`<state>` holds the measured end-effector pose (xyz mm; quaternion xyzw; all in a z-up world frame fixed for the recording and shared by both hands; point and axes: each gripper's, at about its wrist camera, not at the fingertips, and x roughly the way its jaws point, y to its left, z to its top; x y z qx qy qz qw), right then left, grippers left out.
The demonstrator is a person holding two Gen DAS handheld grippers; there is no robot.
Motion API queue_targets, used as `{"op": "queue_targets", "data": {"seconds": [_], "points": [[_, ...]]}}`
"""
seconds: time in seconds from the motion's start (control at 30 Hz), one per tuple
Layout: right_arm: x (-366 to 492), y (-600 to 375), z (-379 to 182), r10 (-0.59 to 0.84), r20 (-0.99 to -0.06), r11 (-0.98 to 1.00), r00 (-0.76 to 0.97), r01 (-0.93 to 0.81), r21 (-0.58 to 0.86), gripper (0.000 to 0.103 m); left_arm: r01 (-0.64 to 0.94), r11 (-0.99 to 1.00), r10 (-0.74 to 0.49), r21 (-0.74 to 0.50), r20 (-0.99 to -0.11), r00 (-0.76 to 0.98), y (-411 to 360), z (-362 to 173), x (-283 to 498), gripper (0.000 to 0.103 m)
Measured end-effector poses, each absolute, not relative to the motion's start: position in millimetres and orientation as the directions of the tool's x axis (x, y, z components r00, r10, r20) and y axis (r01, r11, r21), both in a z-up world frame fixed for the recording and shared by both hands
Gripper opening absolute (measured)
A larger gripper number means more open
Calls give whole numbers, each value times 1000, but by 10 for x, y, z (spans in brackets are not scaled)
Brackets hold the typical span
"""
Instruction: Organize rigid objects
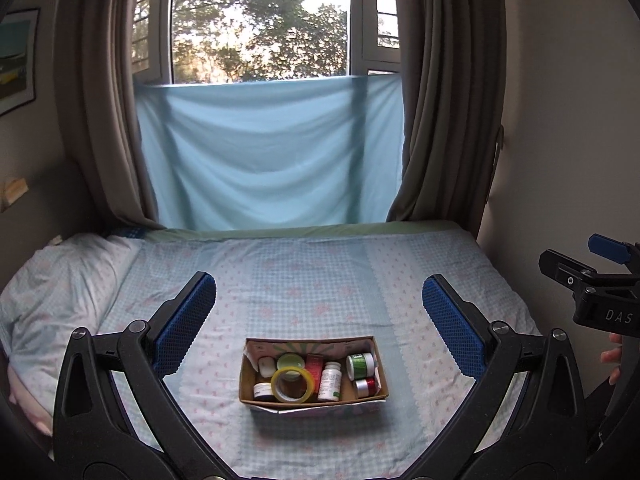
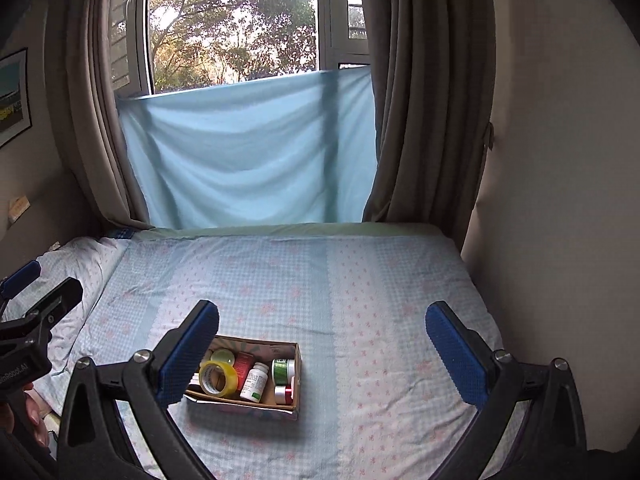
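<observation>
A cardboard box sits on the bed and holds a yellow tape roll, a white pill bottle, a green-labelled jar, a red-and-silver tin, a red box and other small items. The box also shows in the right wrist view, with the tape roll and pill bottle. My left gripper is open and empty, held above and short of the box. My right gripper is open and empty, to the right of the box.
The bed has a checked blue sheet, with a pillow at the left. A wall borders the right side. Curtains and a light blue cloth hang behind the bed under the window.
</observation>
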<state>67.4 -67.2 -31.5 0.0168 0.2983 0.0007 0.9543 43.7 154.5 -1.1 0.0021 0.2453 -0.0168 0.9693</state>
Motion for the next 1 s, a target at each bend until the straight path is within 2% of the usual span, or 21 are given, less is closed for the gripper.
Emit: {"op": "queue_targets", "data": {"seconds": [0.57,1.0], "points": [[366,-1044,-205,5,-515,999,857,16,35,103,17,1000,-17,-2,-431,902,1146,35,131,103],[322,-1099,-190,6,-513,999,859,17,39,103,5,1000,0,12,-422,907,1085,43,69,103]]}}
